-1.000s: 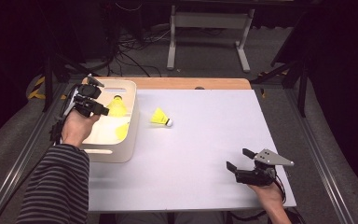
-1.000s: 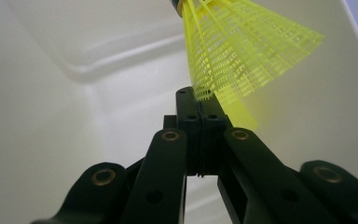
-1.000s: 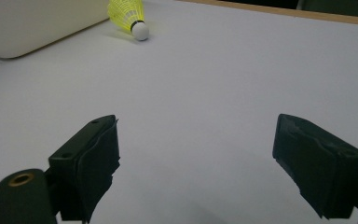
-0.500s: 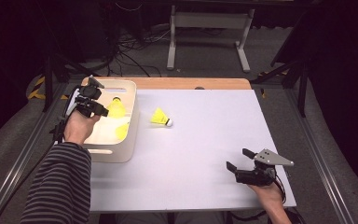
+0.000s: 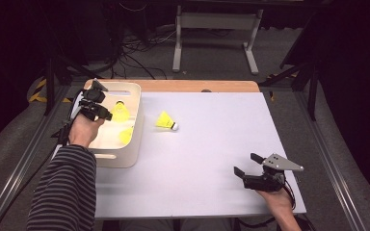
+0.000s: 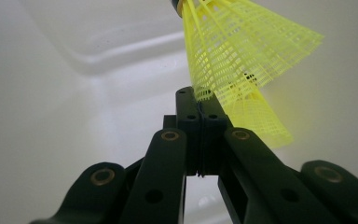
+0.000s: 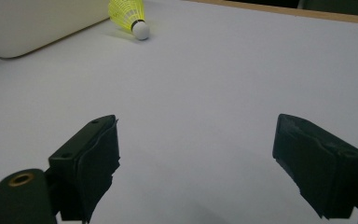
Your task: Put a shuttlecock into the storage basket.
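Observation:
My left gripper (image 5: 110, 115) hovers over a white bin (image 5: 121, 157) at the table's left. In the left gripper view its jaws (image 6: 200, 100) are pressed together and pinch the rim of a yellow shuttlecock's mesh skirt (image 6: 233, 51), with the cork pointing away. A second yellow shuttlecock (image 5: 125, 135) lies on the bin's floor, and its skirt (image 6: 261, 123) shows just behind the held one. A third shuttlecock (image 5: 166, 121) with a white cork lies on the white table right of the bin. My right gripper (image 5: 244, 163) rests near the front right edge, open and empty (image 7: 200, 149).
The bin's pale wall (image 7: 28, 23) and the loose shuttlecock (image 7: 128, 14) lie far ahead of the right gripper across bare white tabletop (image 5: 212, 134). A wooden strip (image 5: 197, 85) runs along the table's far edge. Metal rails flank the table, with stands and cables on the floor beyond.

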The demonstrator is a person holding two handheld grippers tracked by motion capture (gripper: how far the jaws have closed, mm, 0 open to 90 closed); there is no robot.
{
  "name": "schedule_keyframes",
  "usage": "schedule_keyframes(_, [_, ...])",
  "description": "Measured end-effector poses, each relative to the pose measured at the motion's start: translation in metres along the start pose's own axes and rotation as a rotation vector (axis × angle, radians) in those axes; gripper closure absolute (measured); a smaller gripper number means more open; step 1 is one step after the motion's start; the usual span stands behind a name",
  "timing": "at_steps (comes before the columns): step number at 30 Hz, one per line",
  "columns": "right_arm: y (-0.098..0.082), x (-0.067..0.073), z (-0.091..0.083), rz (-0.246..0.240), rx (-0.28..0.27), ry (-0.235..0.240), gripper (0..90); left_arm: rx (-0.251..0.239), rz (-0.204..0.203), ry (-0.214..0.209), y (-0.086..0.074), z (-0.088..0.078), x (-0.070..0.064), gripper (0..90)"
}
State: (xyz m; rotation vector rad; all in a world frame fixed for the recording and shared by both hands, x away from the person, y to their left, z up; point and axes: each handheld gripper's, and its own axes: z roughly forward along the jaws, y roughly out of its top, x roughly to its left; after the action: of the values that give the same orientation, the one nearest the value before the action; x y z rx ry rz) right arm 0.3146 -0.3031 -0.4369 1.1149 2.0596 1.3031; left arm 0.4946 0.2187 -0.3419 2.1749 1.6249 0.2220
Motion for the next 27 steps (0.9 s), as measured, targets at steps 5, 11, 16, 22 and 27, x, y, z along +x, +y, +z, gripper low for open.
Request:
schedule_keyframes(5, [0.0001,0.0002,0.0001,-0.001,0.001,0.000,14.8,0.003,-0.002,0.005,0.0008,0.0022,0.0003,89.8])
schedule_keyframes(11, [0.0000,0.0001,0.0000,-0.001,0.000,0.000,14.8,0.010,0.006,0.006,0.0018,0.0054,-0.0010,89.4])
schedule_keyframes(16, [0.0000,0.0000,-0.0002,0.001,-0.002,-0.001,14.8,0.038,0.020,-0.003,0.0018,0.0102,-0.0037,74.7])
schedule_keyframes(22, [0.0001,0.0002,-0.0002,-0.002,-0.002,-0.002,14.8,0.029,0.015,0.010,-0.0010,0.0074,-0.0049,62.3])
schedule_keyframes(27, [0.0001,0.0004,0.0001,-0.002,-0.002,0.000,14.8,0.011,0.023,0.011,-0.0034,0.0012,-0.0055,54.9])
